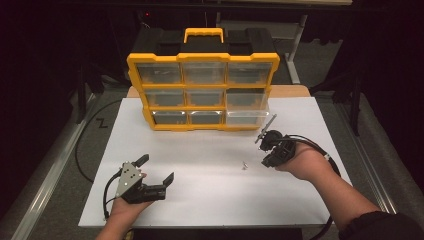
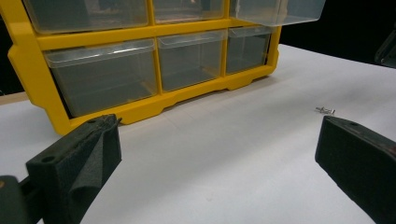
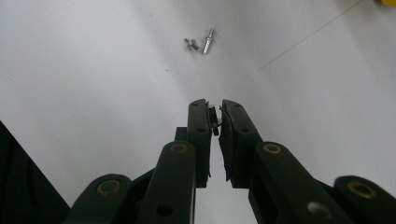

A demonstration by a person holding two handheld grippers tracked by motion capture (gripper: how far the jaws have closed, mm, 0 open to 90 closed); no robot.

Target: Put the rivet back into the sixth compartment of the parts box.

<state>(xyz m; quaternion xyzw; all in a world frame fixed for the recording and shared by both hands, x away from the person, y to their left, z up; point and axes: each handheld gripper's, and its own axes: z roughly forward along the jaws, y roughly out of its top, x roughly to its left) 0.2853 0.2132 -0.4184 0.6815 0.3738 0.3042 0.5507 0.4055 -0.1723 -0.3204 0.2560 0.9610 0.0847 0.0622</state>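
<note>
Small metal fastener (image 3: 215, 122) is being pinched between the nearly closed right tongs (image 3: 214, 111) above the white tabletop (image 1: 210, 200), probably for filing in the yellow organizer (image 1: 202, 92), while the left tongs (image 1: 156, 169) are resting spread wide.

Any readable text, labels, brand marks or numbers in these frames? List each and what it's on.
None can be read.
Yellow drawer organizer: no label or brand mark shows on its frame or clear drawers.
Left gripper and right gripper: no markings legible.
Small metal parts on the white table: too small to tell.
</note>
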